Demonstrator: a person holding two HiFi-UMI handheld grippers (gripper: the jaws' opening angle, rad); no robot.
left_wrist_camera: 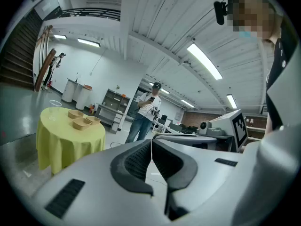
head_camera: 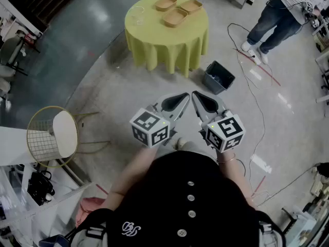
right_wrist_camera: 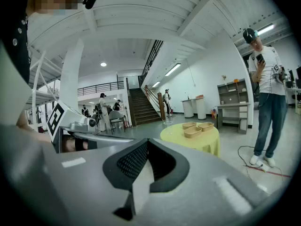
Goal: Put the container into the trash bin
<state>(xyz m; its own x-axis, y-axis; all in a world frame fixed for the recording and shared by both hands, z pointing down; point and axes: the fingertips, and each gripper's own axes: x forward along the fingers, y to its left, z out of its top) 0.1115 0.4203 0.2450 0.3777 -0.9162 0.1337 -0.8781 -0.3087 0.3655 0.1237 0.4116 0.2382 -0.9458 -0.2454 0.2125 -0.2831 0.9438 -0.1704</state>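
Three brown containers [head_camera: 175,17] lie on a round table with a yellow cloth [head_camera: 167,45], far ahead of me. They also show as containers [left_wrist_camera: 81,123] in the left gripper view and containers [right_wrist_camera: 193,132] in the right gripper view. A dark trash bin [head_camera: 218,77] stands on the floor to the right of the table. My left gripper [head_camera: 185,95] and right gripper [head_camera: 195,94] are held close together in front of my body, well short of the table. Both are shut with nothing between the pads [left_wrist_camera: 141,160] [right_wrist_camera: 134,161].
A person [head_camera: 277,14] stands at the far right, looking at a phone, with cables [head_camera: 247,86] trailing across the floor nearby. A gold wire chair with a white seat [head_camera: 54,135] stands at my left. A clear cup [head_camera: 136,15] rests on the table's left side.
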